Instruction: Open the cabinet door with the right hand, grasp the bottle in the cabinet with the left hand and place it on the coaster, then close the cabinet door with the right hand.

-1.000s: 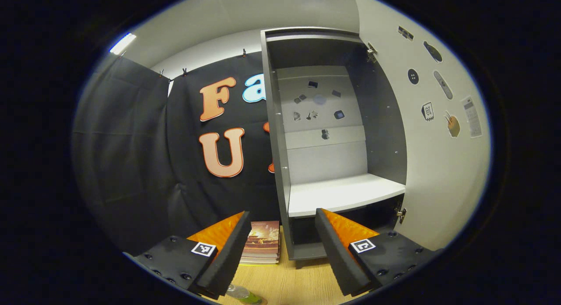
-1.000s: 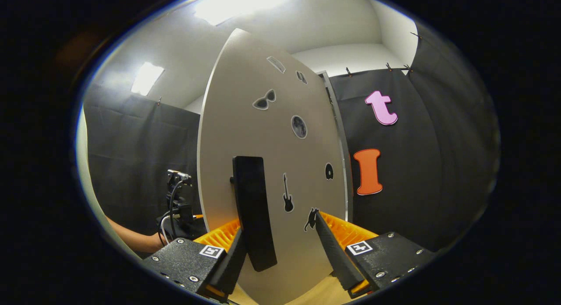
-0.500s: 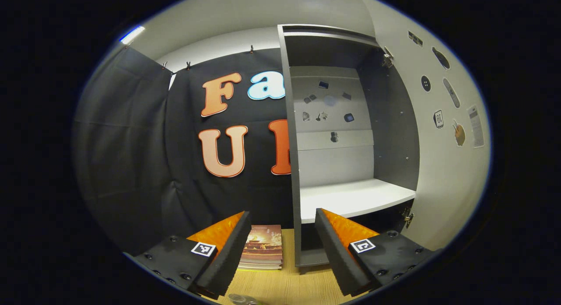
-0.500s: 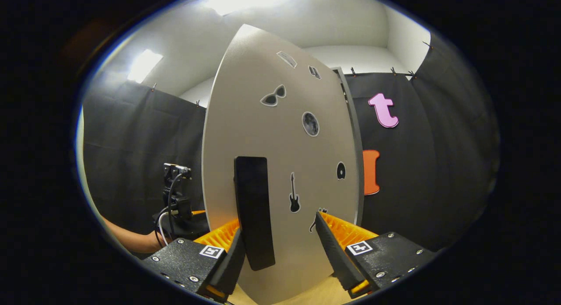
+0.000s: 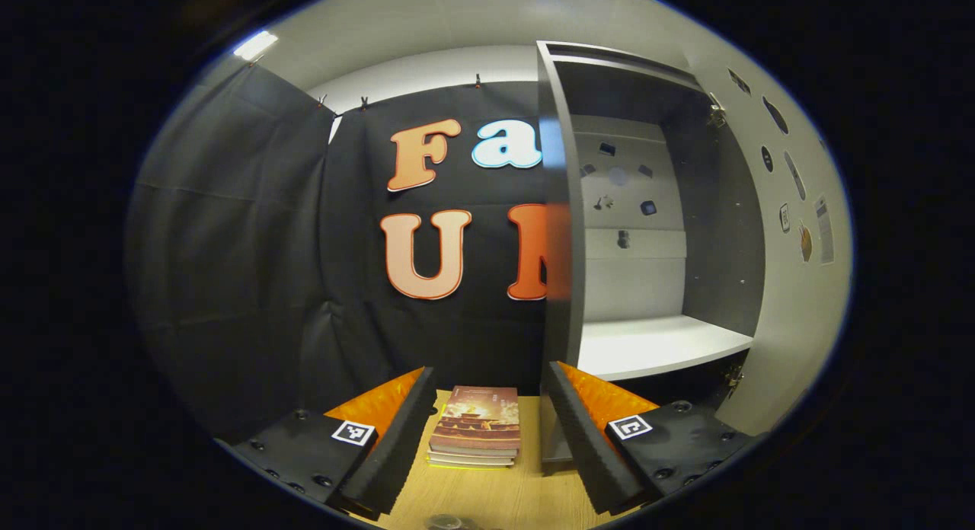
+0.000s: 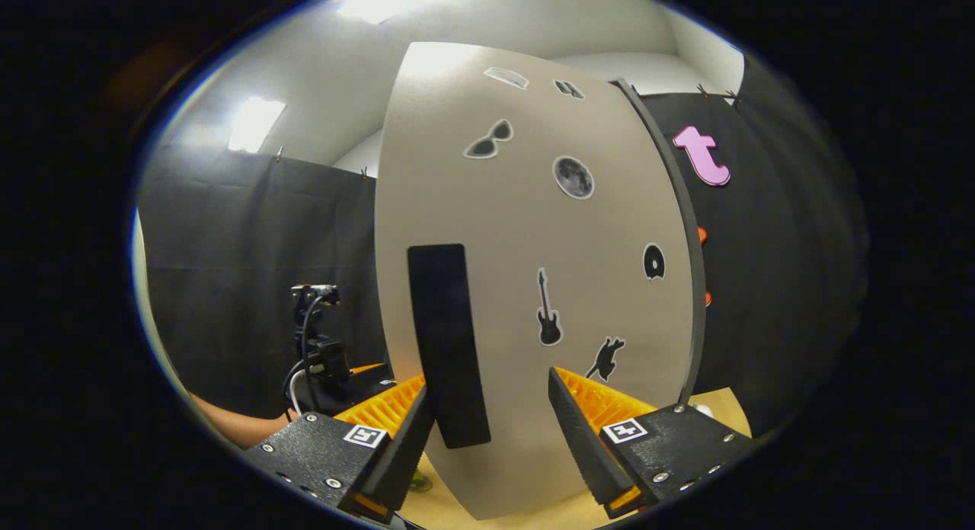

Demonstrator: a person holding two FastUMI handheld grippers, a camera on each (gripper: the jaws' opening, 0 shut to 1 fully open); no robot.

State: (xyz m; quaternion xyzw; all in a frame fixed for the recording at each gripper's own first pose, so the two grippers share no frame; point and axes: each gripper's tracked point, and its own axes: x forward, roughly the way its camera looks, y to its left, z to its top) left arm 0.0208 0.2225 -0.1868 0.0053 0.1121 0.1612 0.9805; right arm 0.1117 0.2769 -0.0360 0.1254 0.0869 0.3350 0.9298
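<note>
Partly cut off, bottle (image 5: 451, 522) at bottom edge, left claw (image 5: 487, 431) wide, right claw (image 6: 491, 431) wide around handle (image 6: 445, 343).

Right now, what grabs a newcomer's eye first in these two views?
In the right gripper view, the pale cabinet door with small stickers looms close, its dark handle between the open fingers of the right gripper. In the left gripper view, the cabinet stands open, a stack of books on the table beside it.
</note>
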